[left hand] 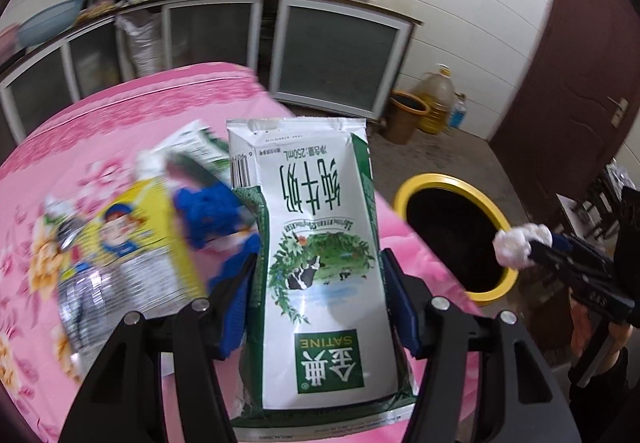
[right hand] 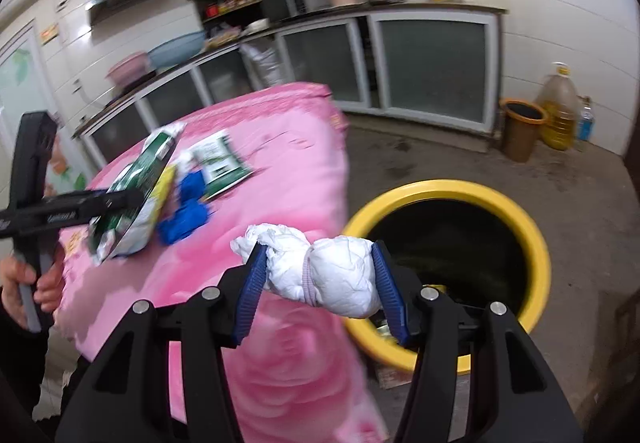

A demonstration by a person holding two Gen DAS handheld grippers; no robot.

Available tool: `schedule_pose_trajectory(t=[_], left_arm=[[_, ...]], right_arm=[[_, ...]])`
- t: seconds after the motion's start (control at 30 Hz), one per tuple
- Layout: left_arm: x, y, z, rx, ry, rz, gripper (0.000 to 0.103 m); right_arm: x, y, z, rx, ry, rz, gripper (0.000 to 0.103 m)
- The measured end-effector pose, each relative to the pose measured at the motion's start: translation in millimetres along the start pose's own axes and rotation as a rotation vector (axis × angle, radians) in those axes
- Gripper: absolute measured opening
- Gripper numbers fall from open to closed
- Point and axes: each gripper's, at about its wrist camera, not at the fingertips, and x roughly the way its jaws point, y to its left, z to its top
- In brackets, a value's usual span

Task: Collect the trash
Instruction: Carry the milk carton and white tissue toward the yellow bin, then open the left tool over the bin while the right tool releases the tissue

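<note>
Left gripper (left hand: 320,295) has a white-and-green milk carton (left hand: 320,263) clamped between its blue pads, printed face up to the camera, lettering upside down, held above the edge of the pink flowered tablecloth (left hand: 100,123). Right gripper (right hand: 320,275) is squeezed tight on a white crumpled wad of paper (right hand: 340,275), a thin band round its middle, carried beside the table just next to the yellow-rimmed bin (right hand: 532,235). The bin stands on the floor hard by the table's corner, its mouth dark and wide.

On the cloth there's more waiting: a flattened green-and-white carton (right hand: 220,163), a bunch of blue stuff (right hand: 186,215), a yellow snack wrapper (left hand: 132,239), blurred in the left view. A hand (right hand: 24,279) grips the left tool's handle at the frame's edge. Over by the cabinets sit a small brown bin (right hand: 520,127) and a big oil jug (right hand: 560,111).
</note>
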Motion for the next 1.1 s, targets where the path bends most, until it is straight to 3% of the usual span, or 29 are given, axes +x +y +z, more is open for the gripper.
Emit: schedule_pose_trajectory(t=[0.23,0.5,1.1], left_arm=[[33.3,-61.9,19.3,0.091,0.025,-0.084,0.056],[79.1,-121.6,32.8,0.168,0.077,-0.148,0.056],[143.1,-169.1,42.3,0.174,0.136,-0.189,0.057]], right_arm=[[-1.7,-45.4,8.6,0.066,-0.034,-0.121,0.05],[19.9,-88.4,2.1,0.159,0.0,-0.212,0.051],[39.1,-131.7,-5.4,0.279,0.054,-0.281,0.051]])
